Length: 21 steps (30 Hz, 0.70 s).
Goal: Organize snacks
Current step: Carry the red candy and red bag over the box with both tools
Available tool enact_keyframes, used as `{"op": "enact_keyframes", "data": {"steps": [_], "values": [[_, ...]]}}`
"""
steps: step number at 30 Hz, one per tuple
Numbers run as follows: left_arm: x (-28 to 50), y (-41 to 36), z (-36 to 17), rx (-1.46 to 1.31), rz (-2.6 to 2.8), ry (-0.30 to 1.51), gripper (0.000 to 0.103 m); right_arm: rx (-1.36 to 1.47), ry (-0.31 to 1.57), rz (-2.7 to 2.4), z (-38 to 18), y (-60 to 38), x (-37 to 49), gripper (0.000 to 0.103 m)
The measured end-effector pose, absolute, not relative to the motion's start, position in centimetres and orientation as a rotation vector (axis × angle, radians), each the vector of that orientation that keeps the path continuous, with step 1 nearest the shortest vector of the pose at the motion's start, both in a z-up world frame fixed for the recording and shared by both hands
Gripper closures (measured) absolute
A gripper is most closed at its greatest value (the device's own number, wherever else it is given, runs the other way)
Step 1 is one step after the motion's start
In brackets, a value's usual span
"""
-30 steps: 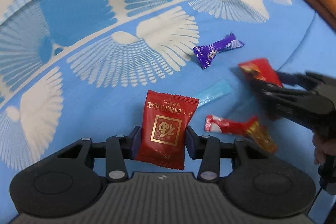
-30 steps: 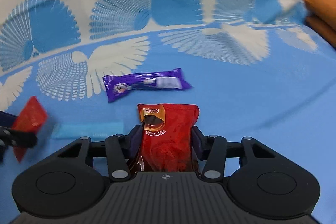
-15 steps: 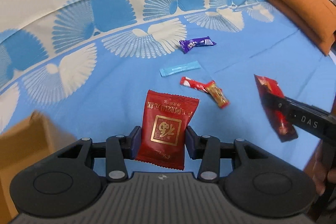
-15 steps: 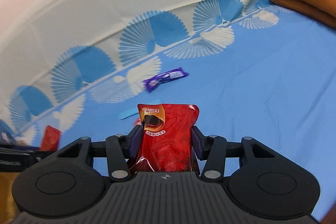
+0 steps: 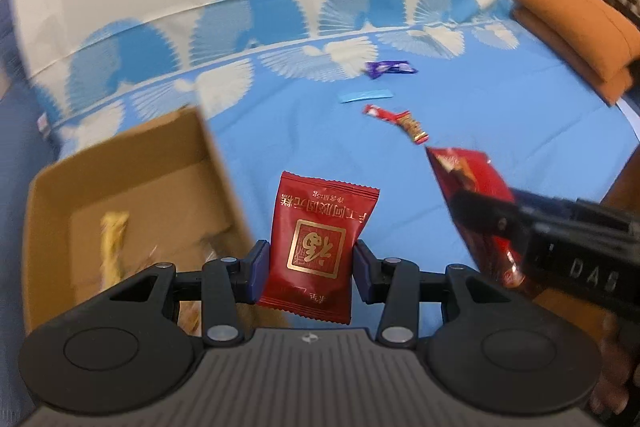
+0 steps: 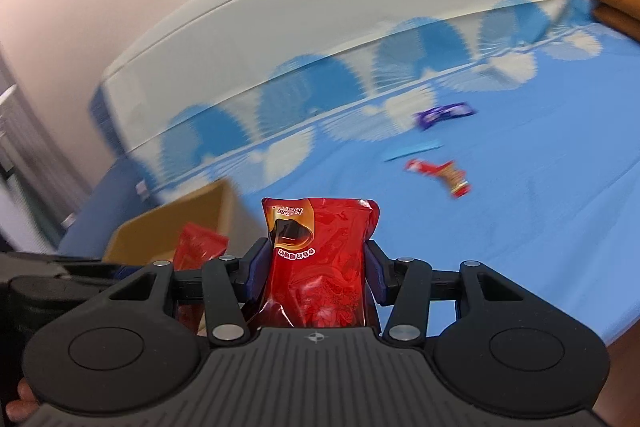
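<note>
The left gripper (image 5: 310, 269) is clamped on a dark red sachet (image 5: 316, 247), held above the bed beside an open cardboard box (image 5: 120, 163) at the bedspread's near left edge. The right gripper (image 6: 316, 277) pinches a glossy red pouch (image 6: 320, 263). Three more snacks, a purple bar (image 5: 390, 68), a blue stick (image 5: 366, 95) and a red candy (image 5: 396, 119), lie mid-bedspread (image 5: 520, 131).

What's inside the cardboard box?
The box holds a yellow wrapped snack and blurry clear wrappers. The left claw hides the near corner.
</note>
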<state>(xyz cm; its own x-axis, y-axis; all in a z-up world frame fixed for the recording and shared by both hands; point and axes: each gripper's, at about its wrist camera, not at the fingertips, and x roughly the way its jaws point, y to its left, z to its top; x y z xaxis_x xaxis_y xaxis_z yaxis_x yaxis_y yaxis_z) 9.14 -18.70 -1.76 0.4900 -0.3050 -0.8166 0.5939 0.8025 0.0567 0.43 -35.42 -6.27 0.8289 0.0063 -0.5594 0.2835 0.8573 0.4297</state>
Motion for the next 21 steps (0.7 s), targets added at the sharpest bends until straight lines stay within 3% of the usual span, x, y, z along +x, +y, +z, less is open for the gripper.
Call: {"op": "enact_keyframes", "data": {"steps": [12, 21], "values": [[2.4, -5.0, 0.3, 0.301, -0.350, 0.875, 0.055, 0.391, 0.632, 0.072, -3.4, -22.8, -2.9, 0.050], [0.3, -0.3, 0.6, 0.219, -0.314, 0.856, 0.055, 0.323, 0.634, 0.091, -2.1, -19.0, -4.4, 0.050]]}}
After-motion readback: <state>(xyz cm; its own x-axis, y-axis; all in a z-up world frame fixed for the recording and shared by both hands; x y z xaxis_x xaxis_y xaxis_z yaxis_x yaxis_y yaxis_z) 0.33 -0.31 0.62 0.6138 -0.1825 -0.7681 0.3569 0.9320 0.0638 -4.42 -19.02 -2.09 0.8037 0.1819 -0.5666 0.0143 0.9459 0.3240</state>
